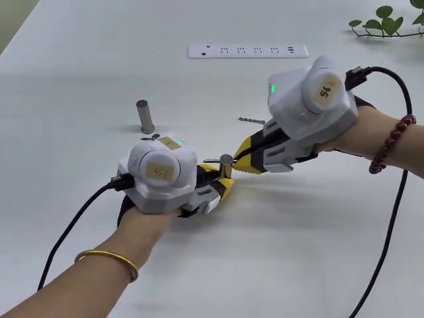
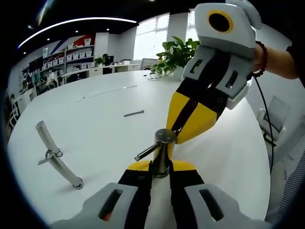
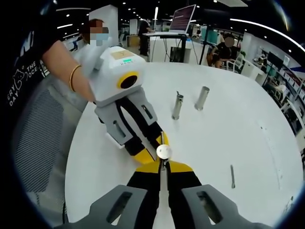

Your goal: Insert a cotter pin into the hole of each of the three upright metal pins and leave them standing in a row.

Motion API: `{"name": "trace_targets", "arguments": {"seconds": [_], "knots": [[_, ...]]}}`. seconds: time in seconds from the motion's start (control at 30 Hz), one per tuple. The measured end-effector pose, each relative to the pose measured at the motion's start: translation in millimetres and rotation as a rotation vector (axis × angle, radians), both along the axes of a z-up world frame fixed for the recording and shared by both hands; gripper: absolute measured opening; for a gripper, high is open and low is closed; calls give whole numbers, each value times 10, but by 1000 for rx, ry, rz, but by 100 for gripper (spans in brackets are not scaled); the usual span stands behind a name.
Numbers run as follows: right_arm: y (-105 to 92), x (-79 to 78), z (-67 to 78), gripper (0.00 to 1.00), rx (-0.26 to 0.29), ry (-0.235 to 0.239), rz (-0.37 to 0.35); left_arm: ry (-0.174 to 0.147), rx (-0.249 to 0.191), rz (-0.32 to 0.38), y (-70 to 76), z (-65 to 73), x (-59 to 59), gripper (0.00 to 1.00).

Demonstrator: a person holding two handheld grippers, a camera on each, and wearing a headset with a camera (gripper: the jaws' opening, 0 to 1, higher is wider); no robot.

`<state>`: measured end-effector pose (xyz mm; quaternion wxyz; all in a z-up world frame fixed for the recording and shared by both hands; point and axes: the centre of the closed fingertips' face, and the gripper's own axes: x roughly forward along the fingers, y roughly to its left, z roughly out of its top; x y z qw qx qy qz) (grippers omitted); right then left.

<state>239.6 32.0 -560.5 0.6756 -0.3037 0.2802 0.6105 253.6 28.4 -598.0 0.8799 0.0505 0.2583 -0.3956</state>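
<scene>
- The left tongs (image 2: pixel 161 168) were clamped shut on the lower shaft of a pin (image 2: pixel 164 143), holding it upright on the counter (image 2: pixel 95 95).
- The right tongs (image 3: pixel 163 168) were closed to a slit at the pin's head, apparently pinching one end of the cotter (image 2: pixel 147 152), whose other end stuck out the far side.
- A push off the hole's line could bend or jam the cotter, or slide it out of that thin grip.
- A sideways shove could twist the pin in the left tongs, leaving it to topple on release.
- A second pin (image 3: pixel 177 106) and a third pin (image 3: pixel 202 98) stood well apart, and a spare cotter (image 3: pixel 232 176) lay nearby. A wide swing could knock them.
</scene>
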Motion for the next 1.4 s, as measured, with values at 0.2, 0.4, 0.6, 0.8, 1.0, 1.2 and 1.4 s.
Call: {"name": "trace_targets", "arguments": {"seconds": [0.2, 0.4, 0.6, 0.8, 1.0, 1.2, 1.4], "knots": [[8, 2, -12, 0, 4, 3, -14, 11, 4, 5, 11, -24, -2, 11], [12, 38, -17, 6, 14, 8, -38, 17, 38, 11, 59, -63, -17, 14], [31, 48, -28, 11, 32, 30, -66, 7, 57, 16, 129, -38, -50, 19], [79, 32, 5, 16, 51, 44, -90, -2, 34, 29, 180, 58, -43, 24], [115, 14, 34, 18, 58, 48, -107, -12, 24, 9, 231, 154, -118, 30], [136, 11, 42, 19, 57, 53, -123, -38, 14, 15, 343, 268, -180, 37], [147, -1, 30, 18, 50, 59, -118, -43, 11, 21, 449, 343, -249, 43]]}}
